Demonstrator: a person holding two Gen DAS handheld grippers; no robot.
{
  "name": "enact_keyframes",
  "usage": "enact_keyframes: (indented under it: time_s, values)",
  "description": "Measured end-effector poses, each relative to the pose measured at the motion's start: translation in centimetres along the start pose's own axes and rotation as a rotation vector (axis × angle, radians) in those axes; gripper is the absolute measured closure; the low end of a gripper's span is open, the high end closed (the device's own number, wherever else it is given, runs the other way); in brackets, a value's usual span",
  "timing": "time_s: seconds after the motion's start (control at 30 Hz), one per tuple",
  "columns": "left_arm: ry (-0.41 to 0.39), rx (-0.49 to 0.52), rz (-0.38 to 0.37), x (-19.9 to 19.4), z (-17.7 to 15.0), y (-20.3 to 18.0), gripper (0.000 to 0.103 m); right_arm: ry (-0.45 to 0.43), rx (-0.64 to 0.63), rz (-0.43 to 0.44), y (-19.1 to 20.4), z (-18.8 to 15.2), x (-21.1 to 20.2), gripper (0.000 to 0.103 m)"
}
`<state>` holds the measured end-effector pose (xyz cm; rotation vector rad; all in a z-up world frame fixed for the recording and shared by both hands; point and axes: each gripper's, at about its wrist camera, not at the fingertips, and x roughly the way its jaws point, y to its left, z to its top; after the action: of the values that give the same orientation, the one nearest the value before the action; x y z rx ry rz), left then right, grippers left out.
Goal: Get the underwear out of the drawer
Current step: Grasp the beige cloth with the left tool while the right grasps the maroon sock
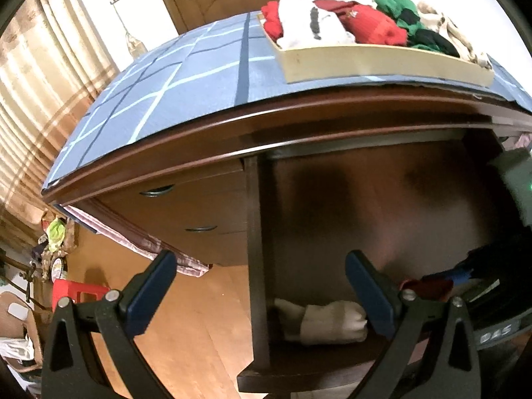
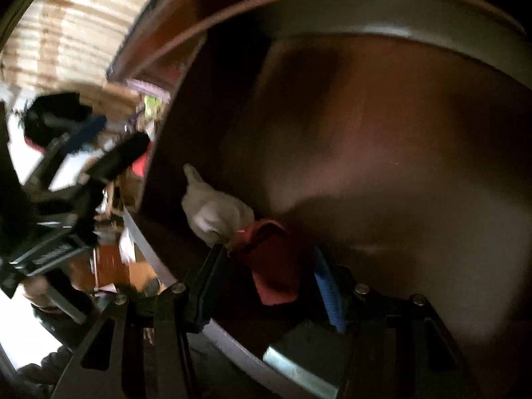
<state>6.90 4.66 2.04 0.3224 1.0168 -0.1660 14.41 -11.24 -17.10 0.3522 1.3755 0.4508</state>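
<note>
The dark wooden drawer (image 1: 262, 359) stands pulled out under the desk. A rolled white piece of underwear (image 1: 327, 324) lies at its front left corner, and it also shows in the right wrist view (image 2: 212, 212). My left gripper (image 1: 261, 294) is open and empty above the drawer's left wall. My right gripper (image 2: 266, 271) reaches into the drawer, its jaws closed around a dark red piece of underwear (image 2: 276, 262). That red piece and the right gripper's blue pads show at the right of the left wrist view (image 1: 429, 287).
A cream tray (image 1: 365, 61) holding red, white, green and beige rolled garments sits on the blue checked desk cover (image 1: 166, 99). Closed drawers (image 1: 186, 209) are on the left. A red stool (image 1: 79, 294) and clutter stand on the wooden floor.
</note>
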Motion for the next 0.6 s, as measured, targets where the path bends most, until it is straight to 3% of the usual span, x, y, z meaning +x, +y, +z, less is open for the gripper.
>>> enact_keyframes:
  time_s: [0.1, 0.2, 0.3, 0.43, 0.6]
  values:
    - [0.014, 0.023, -0.002, 0.3, 0.1, -0.3, 0.000, 0.064, 0.024, 0.057, -0.2, 0.5, 1.6, 0.047]
    - [0.042, 0.053, -0.023, 0.4, 0.1, -0.8, 0.000, 0.104, 0.055, 0.054, -1.0, 0.9, 2.3, 0.068]
    - [0.077, 0.090, -0.060, 0.7, 0.5, -1.5, 0.000, 0.095, 0.087, 0.091, -1.8, 0.6, 2.1, 0.074]
    - [0.113, 0.137, -0.115, 0.8, 1.1, -3.2, 0.000, 0.025, 0.078, 0.071, -1.9, 0.2, 1.0, 0.082]
    - [0.149, 0.235, -0.109, 1.3, 1.4, -5.7, 0.001, -0.112, 0.086, 0.008, -2.6, 0.3, -2.1, 0.083]
